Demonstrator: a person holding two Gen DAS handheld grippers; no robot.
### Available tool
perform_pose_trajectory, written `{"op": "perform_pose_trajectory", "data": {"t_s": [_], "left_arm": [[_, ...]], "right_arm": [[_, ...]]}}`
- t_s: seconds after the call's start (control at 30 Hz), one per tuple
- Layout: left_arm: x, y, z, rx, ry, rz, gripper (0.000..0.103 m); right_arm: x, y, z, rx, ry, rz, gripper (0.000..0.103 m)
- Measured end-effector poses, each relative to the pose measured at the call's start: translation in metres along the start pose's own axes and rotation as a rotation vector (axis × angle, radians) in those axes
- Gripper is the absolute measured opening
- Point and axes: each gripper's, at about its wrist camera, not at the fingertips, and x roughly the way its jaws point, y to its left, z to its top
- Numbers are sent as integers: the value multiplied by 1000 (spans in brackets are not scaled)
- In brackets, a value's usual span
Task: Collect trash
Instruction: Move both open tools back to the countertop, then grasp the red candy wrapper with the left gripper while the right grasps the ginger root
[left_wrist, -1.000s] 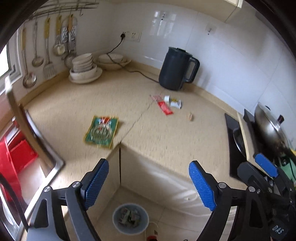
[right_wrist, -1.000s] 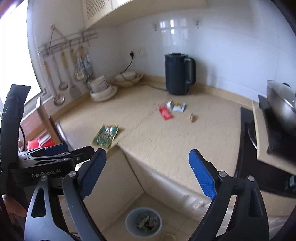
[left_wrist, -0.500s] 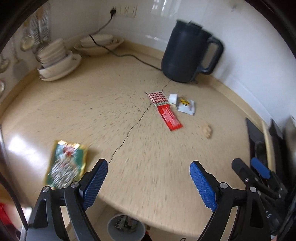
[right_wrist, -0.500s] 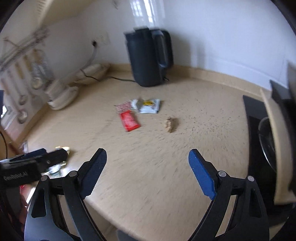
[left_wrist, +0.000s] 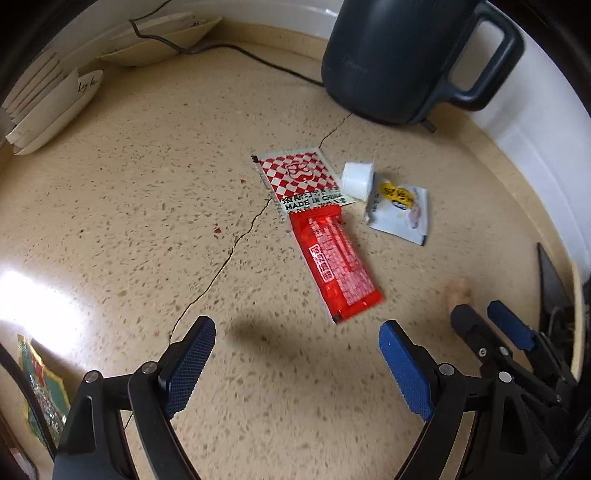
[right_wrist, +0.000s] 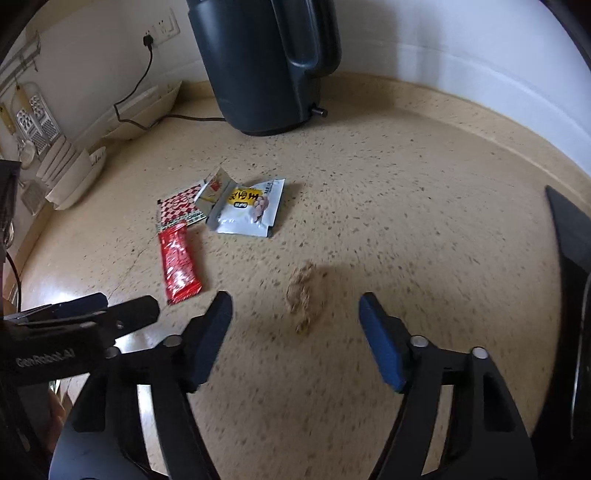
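Observation:
A red sachet (left_wrist: 338, 264) lies on the beige counter (left_wrist: 147, 192), overlapping a red-and-white checkered wrapper (left_wrist: 301, 177). Beside them are a small white cup (left_wrist: 356, 179) and a white-and-yellow snack packet (left_wrist: 400, 212). My left gripper (left_wrist: 297, 349) is open just short of the red sachet. In the right wrist view the red sachet (right_wrist: 179, 260), snack packet (right_wrist: 247, 210) and a crumpled tan scrap (right_wrist: 303, 299) show. My right gripper (right_wrist: 295, 314) is open, its fingers either side of the scrap and a little nearer the camera. The scrap shows blurred in the left wrist view (left_wrist: 458, 290).
A dark kettle (left_wrist: 391, 59) stands behind the trash, its cord (left_wrist: 258, 59) running left to stacked white bowls (left_wrist: 48, 107). A green packet (left_wrist: 40, 391) lies at the counter's left edge. A black cooktop (right_wrist: 570, 266) borders the right side.
Both grippers moved forward and down over the counter toward the trash. The floor bin and counter edge dropped out of view. Both stay open.

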Motion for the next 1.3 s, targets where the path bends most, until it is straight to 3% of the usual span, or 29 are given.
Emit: {"op": "perform_pose_trajectory", "data": {"t_s": [0.03, 0.1, 0.23, 0.27, 0.73, 0.83, 0.9, 0.93, 0.97, 1.1, 1.17, 1.2, 1.3], "left_arm": [[6, -1, 2, -3, 4, 3, 87], [14, -1, 7, -13, 4, 13, 87], [24, -5, 16, -6, 1, 36, 87], [26, -6, 17, -7, 1, 44, 87], [47, -23, 28, -21, -36, 131, 84], [51, -24, 31, 6, -45, 147, 75], [49, -24, 30, 25, -68, 138, 55], [48, -24, 30, 36, -75, 127, 34], [48, -23, 31, 38, -72, 117, 30], [46, -15, 29, 40, -71, 67, 25], [44, -6, 27, 18, -76, 6, 14], [43, 0, 26, 0, -71, -36, 14], [41, 10, 23, -10, -69, -62, 9]], "right_arm": [[4, -1, 2, -4, 6, 4, 61], [11, -2, 3, -15, 24, 10, 46], [17, -4, 2, -35, 30, 6, 35], [17, -4, 3, -42, 28, 6, 25], [2, -20, 14, -38, 3, 94, 22], [-1, -22, 16, -35, -2, 112, 22], [-1, -21, 15, -32, -5, 116, 22], [-1, -21, 15, -32, -4, 121, 22], [0, -20, 15, -32, -2, 123, 22], [0, -18, 14, -26, -2, 137, 22], [-1, -14, 14, -26, -6, 144, 20], [-1, -13, 14, -26, -7, 149, 19], [-3, -8, 13, -27, -14, 162, 17]]}}
